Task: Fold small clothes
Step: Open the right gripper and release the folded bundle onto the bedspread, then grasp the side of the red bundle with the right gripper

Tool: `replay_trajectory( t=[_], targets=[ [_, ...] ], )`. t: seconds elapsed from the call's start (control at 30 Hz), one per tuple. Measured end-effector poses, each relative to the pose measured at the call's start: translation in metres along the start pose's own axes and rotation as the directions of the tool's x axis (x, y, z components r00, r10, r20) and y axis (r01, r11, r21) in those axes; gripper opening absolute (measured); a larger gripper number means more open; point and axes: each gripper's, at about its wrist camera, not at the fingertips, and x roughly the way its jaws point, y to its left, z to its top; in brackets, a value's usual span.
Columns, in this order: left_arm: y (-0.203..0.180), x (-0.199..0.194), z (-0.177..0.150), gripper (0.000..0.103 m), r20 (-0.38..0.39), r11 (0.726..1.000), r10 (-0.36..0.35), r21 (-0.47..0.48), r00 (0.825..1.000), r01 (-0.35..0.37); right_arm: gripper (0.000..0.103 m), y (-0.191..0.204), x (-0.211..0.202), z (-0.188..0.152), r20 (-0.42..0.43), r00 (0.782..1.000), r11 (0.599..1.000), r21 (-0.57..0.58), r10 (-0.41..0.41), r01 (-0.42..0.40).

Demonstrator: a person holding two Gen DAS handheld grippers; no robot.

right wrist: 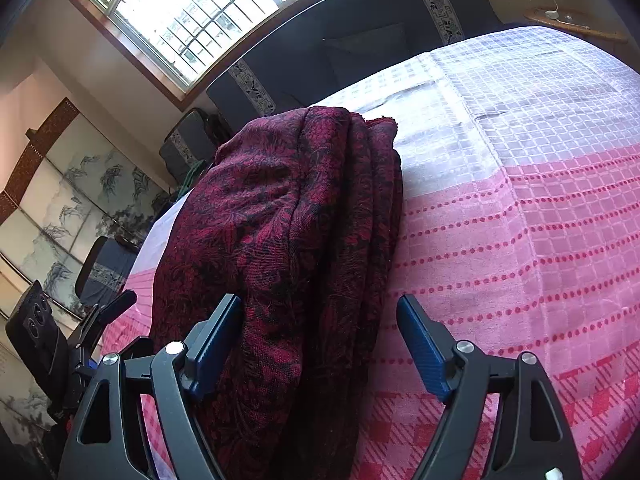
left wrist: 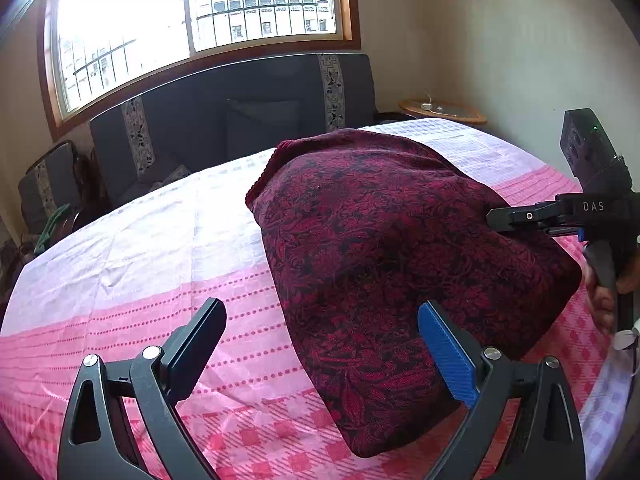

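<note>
Folded cloth (left wrist: 384,264) (both grippers open)

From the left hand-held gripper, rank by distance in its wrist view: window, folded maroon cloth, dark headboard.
1. Folded maroon cloth, just ahead, right of centre, beside the left hand-held gripper.
2. Dark headboard, at the bed's far end.
3. Window, above it.

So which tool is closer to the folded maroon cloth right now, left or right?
Right. The right tool is open with the folded maroon cloth between its fingers, at the cloth's layered edge. The left tool is also open, at the cloth's near corner, mostly beside it over the pink bedsheet.
</note>
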Motion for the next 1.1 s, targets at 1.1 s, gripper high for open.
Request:
replay_trajectory(
  t=[1.1],
  targets=[
    [0.088, 0.133, 0.030, 0.101, -0.101, 0.617, -0.753, -0.456, 0.651, 0.642, 0.084, -0.028, 0.041, 0.032, -0.130, 0.966, 0.974, 0.007, 0.223, -0.224]
  ],
)
